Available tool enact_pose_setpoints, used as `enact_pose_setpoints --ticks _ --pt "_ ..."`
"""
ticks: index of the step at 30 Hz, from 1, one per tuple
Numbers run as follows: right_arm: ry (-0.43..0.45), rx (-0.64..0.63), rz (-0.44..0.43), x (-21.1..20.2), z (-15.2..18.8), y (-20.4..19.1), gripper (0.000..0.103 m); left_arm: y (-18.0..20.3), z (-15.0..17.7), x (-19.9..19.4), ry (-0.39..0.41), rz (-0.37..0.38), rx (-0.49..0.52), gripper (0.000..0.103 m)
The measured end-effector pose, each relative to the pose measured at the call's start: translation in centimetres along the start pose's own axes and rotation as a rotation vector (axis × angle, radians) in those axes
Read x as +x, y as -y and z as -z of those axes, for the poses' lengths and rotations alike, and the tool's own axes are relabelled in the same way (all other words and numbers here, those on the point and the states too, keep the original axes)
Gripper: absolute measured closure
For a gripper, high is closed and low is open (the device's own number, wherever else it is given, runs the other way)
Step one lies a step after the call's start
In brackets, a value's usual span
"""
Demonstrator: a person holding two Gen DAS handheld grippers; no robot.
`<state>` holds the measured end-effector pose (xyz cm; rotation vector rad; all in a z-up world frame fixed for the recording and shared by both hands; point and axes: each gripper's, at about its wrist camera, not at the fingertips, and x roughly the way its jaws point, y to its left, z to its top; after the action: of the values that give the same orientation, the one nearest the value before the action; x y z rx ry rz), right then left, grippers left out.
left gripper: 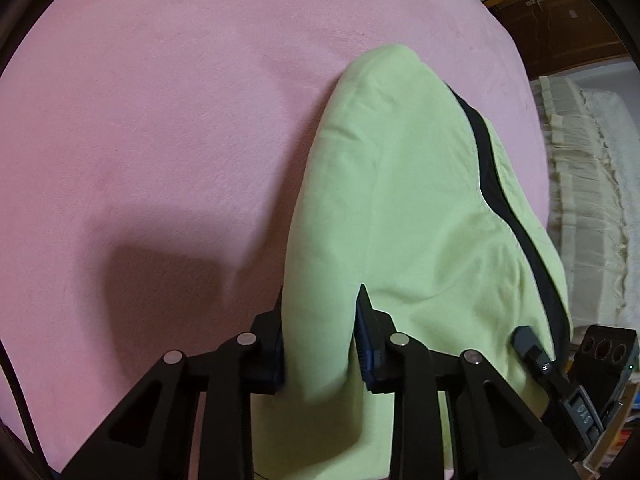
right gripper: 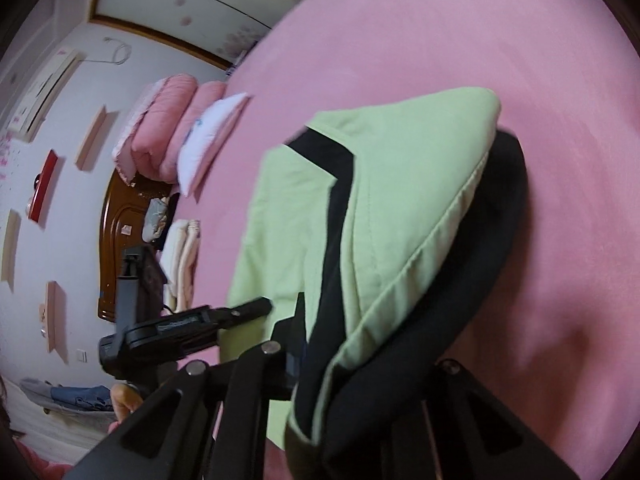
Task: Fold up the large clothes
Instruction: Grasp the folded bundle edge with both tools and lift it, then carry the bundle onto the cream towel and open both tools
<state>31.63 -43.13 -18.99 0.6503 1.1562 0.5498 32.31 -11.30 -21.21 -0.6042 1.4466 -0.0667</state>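
A light green garment [left gripper: 400, 200] with black trim [left gripper: 496, 184] is held up over a pink bed [left gripper: 160, 120]. My left gripper [left gripper: 320, 300] is shut on a fold of its green cloth, which hangs between the fingers. In the right wrist view the same garment [right gripper: 400, 184] drapes over my right gripper [right gripper: 340, 320], which is shut on its green and black edge [right gripper: 332, 272]; the right finger is hidden under the cloth. The other gripper [right gripper: 192, 324] shows at the left of that view.
The pink bedspread [right gripper: 440, 40] fills most of both views. Folded pink quilts and a white pillow [right gripper: 180, 140] lie at the bed's head by a wooden headboard [right gripper: 120, 220]. A cream ruffled cover [left gripper: 588, 184] lies to the right of the bed.
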Motion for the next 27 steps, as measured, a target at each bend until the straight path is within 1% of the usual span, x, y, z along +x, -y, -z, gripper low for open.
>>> enact_pose_setpoints --ticks 3,6,8,9,11,12,14,16,18,19,21,22,23,25,26,27 --pt "0.018 -0.052 0.019 -0.3 0.6 -3.6 0.092 -1.6 0.3 -2.0 0.003 0.029 0.017 0.079" --pt "0.02 -0.092 0.032 -0.2 1.2 -7.0 0.092 -3.6 -0.1 -4.8 0.022 0.053 0.025 0.08" --pt "0.026 -0.128 0.036 0.4 2.0 -10.5 0.092 -5.6 -0.6 -7.3 0.045 0.068 0.022 0.08" --pt "0.029 -0.141 0.034 0.6 2.4 -11.9 0.092 -7.0 -1.0 -9.3 0.06 0.076 0.018 0.08" --pt "0.04 -0.166 0.021 2.0 3.1 -15.9 0.092 -10.1 -2.1 -13.3 0.097 0.073 0.01 0.08" --pt "0.044 -0.176 0.012 2.9 3.3 -17.7 0.092 -11.3 -2.5 -14.8 0.114 0.064 0.01 0.08" --pt "0.046 -0.211 -0.014 5.5 3.9 -22.5 0.092 -14.3 -3.8 -18.4 0.152 0.04 0.0 0.08" --pt "0.046 -0.257 -0.037 8.4 4.3 -27.2 0.092 -17.9 -5.7 -22.5 0.195 0.012 -0.019 0.08" --pt "0.051 -0.301 -0.069 11.3 4.7 -31.6 0.092 -20.8 -7.4 -26.1 0.239 -0.023 -0.016 0.08" --pt "0.053 -0.314 -0.085 12.4 4.8 -33.3 0.092 -22.5 -8.4 -28.2 0.268 -0.044 -0.018 0.08" --pt "0.059 -0.332 -0.146 15.9 4.7 -37.7 0.092 -25.1 -10.1 -31.9 0.321 -0.08 -0.027 0.08" --pt "0.06 -0.336 -0.166 17.1 4.7 -39.2 0.092 -26.5 -11.0 -33.5 0.345 -0.097 -0.03 0.08" --pt "0.063 -0.338 -0.2 19.3 4.6 -41.6 0.092 -28.3 -12.2 -35.5 0.373 -0.125 -0.033 0.08" --pt "0.063 -0.336 -0.242 22.1 4.7 -44.6 0.092 -30.7 -14.0 -38.1 0.41 -0.161 -0.043 0.08" --pt "0.064 -0.341 -0.274 24.2 4.6 -46.8 0.092 -32.3 -15.4 -39.6 0.434 -0.189 -0.044 0.08" --pt "0.063 -0.34 -0.3 25.8 4.4 -48.1 0.092 -33.3 -16.4 -40.4 0.449 -0.206 -0.049 0.079"
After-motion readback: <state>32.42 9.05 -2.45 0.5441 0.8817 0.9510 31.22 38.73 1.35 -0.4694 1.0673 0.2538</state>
